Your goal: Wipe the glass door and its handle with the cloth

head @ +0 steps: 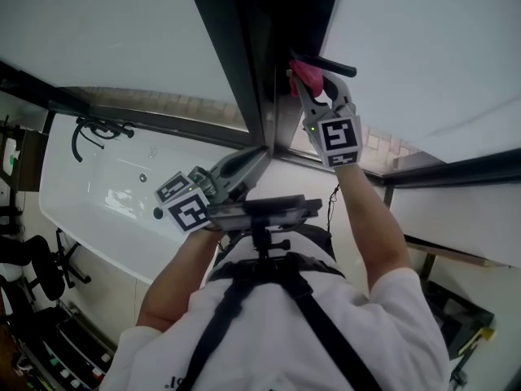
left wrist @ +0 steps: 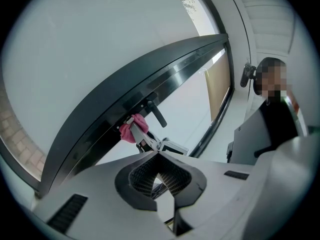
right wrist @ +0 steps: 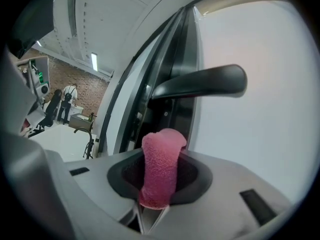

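Finding 1: the right gripper (head: 309,88) is clamping a pink terry cloth (right wrist: 161,166), its jaws narrowed onto it. The cloth's lower end is disappearing between the jaws.

Finding 2: the cloth's tip is sitting just beside the dark door frame (right wrist: 172,54). The black lever handle (right wrist: 200,86) is lying at 12 o'clock of the cloth and the frosted glass door pane (right wrist: 260,144) at 3 o'clock. Contact between cloth and handle cannot be told.

Finding 3: the left gripper (left wrist: 159,155), at 8 o'clock of the right one in the head view, is keeping its jaws pressed together on nothing.

Finding 4: the marker cubes (head: 339,137) are showing black-and-white square patterns. Small print on the white shirt (head: 269,340) is proving too small to read.
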The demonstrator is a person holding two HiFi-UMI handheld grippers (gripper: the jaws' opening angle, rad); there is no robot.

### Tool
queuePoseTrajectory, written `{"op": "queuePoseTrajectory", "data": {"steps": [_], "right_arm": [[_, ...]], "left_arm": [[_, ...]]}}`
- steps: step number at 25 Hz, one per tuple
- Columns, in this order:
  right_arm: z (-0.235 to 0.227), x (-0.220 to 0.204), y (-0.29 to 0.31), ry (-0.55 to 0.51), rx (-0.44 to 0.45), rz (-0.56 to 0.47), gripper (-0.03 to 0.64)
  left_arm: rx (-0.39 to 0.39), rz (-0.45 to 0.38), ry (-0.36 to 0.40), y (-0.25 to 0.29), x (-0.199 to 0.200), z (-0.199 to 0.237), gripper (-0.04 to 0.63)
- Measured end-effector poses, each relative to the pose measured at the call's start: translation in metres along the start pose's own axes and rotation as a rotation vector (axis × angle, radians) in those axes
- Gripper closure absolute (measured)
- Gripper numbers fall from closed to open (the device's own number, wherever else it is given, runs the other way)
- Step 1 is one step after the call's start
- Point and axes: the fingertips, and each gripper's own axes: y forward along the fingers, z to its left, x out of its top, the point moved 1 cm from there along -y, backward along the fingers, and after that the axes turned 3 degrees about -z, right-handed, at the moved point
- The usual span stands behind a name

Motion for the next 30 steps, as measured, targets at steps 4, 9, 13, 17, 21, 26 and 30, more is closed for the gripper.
{"op": "queuePoseTrajectory", "data": {"steps": [4, 9, 13, 17, 21, 26, 30], "right_arm": [[0.001, -0.005, -0.001, 0.004, 0.018, 0.002, 0.517], [0.002, -0.014, -0.001, 0.016, 0.026, 0.009, 0.517], [0.004, -0.023, -0.001, 0.01, 0.032, 0.03, 0.517], [0.007, -0.034, 0.0, 0.003, 0.036, 0.055, 0.517], [0.008, -0.041, 0.0, -0.016, 0.03, 0.073, 0.517], [0.011, -0.055, 0.002, -0.02, 0.033, 0.114, 0.517], [0.015, -0.074, 0.005, -0.018, 0.042, 0.172, 0.517]], "left_arm": [[0.007, -0.001, 0.003, 0.0, 0.001, 0.0, 0.603], [0.016, -0.003, 0.002, -0.001, 0.0, 0.003, 0.603], [0.021, 0.0, 0.005, -0.001, 0.001, 0.003, 0.603], [0.021, 0.003, 0.005, -0.001, 0.0, 0.003, 0.603], [0.025, 0.005, 0.007, -0.001, 0.0, 0.004, 0.603], [0.024, 0.008, 0.005, -0.001, 0.0, 0.004, 0.603], [0.024, 0.006, 0.007, -0.002, 0.0, 0.005, 0.603]]}}
